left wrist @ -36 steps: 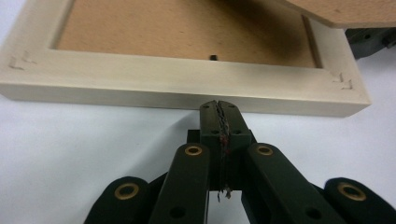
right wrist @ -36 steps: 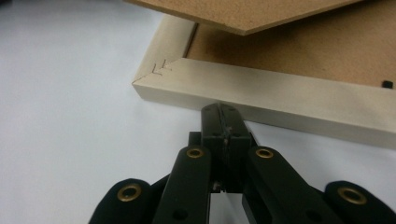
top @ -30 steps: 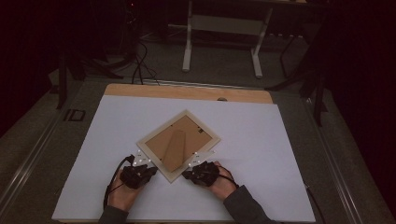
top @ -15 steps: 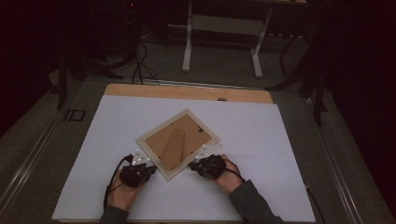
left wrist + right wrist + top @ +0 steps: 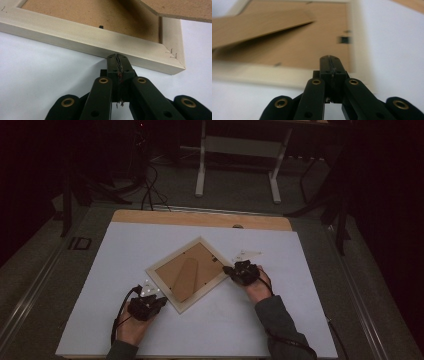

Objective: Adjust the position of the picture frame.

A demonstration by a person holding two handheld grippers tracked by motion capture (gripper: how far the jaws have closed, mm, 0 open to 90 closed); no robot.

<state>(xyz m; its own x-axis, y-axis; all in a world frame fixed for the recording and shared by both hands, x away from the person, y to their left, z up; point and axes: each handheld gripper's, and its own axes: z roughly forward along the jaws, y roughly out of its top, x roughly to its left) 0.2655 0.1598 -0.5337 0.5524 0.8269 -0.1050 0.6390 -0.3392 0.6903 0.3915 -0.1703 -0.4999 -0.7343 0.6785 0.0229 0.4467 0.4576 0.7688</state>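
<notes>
A pale wooden picture frame (image 5: 189, 274) lies face down on the white table (image 5: 280, 330), turned like a diamond, its brown backboard (image 5: 176, 270) and fold-out stand (image 5: 187, 276) up. My left gripper (image 5: 161, 300) sits at the frame's lower-left side, jaws shut, tips touching the frame's outer edge (image 5: 105, 46). My right gripper (image 5: 227, 269) sits at the frame's right corner, jaws shut with nothing between them, its tips over the frame's rail (image 5: 287, 75). The stand (image 5: 259, 23) rises a little above the backboard (image 5: 312, 50). A small black tab (image 5: 344, 39) shows on the backboard.
A bare wooden strip (image 5: 200, 219) runs along the table's far edge. Beyond it stand a table leg frame (image 5: 237, 165) and cables (image 5: 147, 185) on the dark floor. White surface stretches left and right of the frame.
My right gripper has moved up and to the right, from the frame's lower-right side to its right corner. The left gripper and the frame have hardly moved.
</notes>
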